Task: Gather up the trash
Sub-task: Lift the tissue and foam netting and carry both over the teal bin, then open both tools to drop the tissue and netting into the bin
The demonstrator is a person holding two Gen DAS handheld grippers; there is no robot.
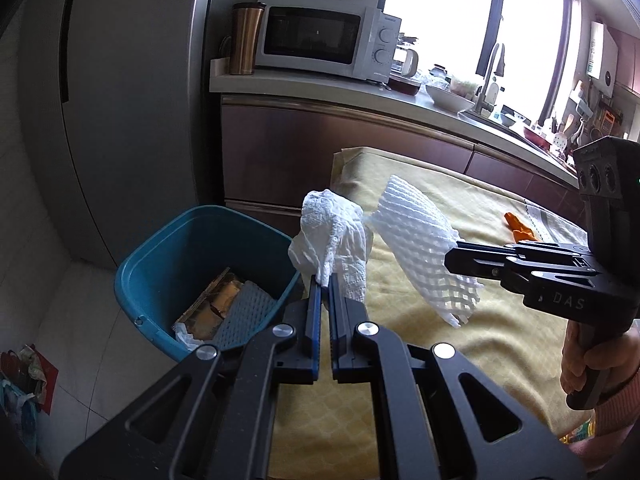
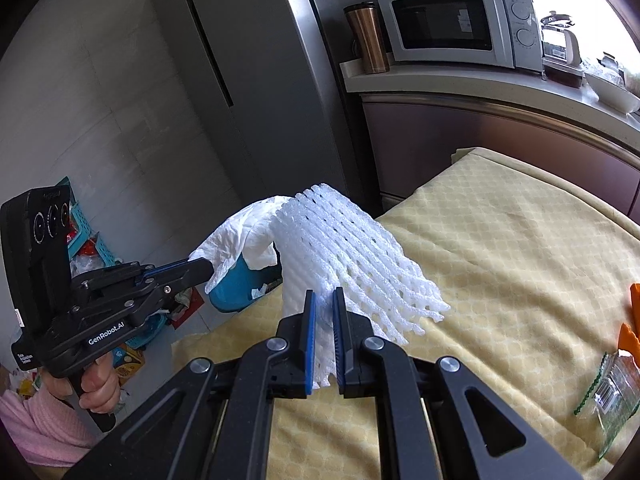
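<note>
My left gripper (image 1: 325, 280) is shut on a crumpled white paper towel (image 1: 332, 236), held up near the table's left edge beside the blue trash bin (image 1: 160, 252). My right gripper (image 2: 324, 298) is shut on a white foam fruit net (image 2: 352, 252), lifted above the yellow tablecloth (image 2: 500, 248). In the left wrist view the right gripper (image 1: 452, 258) comes in from the right with the foam net (image 1: 424, 240) just right of the towel. In the right wrist view the left gripper (image 2: 204, 266) holds the towel (image 2: 248, 232) over the bin (image 2: 240, 284). The bin holds cardboard and other scraps.
Orange peel (image 1: 520, 228) lies further back on the table. A clear plastic wrapper (image 2: 612, 388) and orange peel (image 2: 632, 320) sit at the right. A fridge (image 1: 120, 100) stands behind the bin, and a counter with a microwave (image 1: 320, 36) runs along the back. Clutter lies on the floor (image 2: 92, 248).
</note>
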